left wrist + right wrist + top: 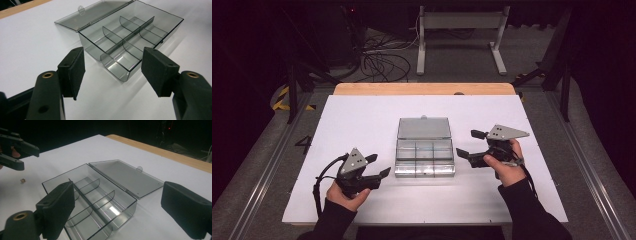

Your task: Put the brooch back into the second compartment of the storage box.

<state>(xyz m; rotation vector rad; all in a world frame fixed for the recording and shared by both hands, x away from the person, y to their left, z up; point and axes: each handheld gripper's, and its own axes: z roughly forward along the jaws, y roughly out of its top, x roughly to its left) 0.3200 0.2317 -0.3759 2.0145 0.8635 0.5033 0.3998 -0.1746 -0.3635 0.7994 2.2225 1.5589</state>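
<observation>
the white tabletop point(362, 115) carries a clear plastic box point(424, 159) near its middle, a little toward the near edge, lid point(423, 128) already swung flat open toward the far edge. its six compartments look empty. the left gripper point(379, 166) and right gripper point(472, 145) flank the box, apart from it, fingers point(72, 71) spread wide and holding nothing. a tiny brass-looking bit point(23, 180) lies beside the box (perhaps what goes in), so any filling or closing looks not yet begun.

Left black two-jaw gripper point(381, 165) held low, jaws apart. Right black two-jaw gripper point(468, 143) likewise gaping. 2 hands grip them.
</observation>
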